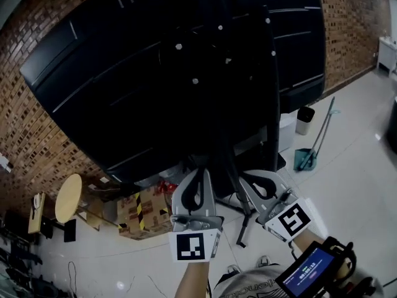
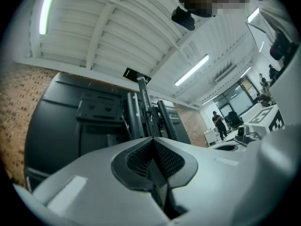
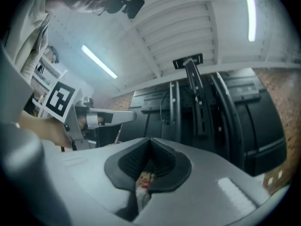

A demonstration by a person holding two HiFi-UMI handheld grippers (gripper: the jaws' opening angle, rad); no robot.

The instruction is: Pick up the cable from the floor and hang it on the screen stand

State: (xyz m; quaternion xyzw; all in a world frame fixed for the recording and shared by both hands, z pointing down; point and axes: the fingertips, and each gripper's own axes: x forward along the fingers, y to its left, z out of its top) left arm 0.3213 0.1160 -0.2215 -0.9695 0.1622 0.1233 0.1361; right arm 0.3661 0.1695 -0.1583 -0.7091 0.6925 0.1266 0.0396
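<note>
Where right tool [image 3: 150, 140] points, stand [image 3: 196, 98] seemingly rises close.

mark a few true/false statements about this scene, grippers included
1. The left hand-held gripper is shut and empty. True.
2. The right hand-held gripper is wide open. False: its jaws are shut.
3. The screen shows its back, with a brick wall behind it. True.
4. The dustpan on the floor is red. False: it is teal.
5. A cardboard box with yellow-and-black tape sits below the screen. True.
</note>
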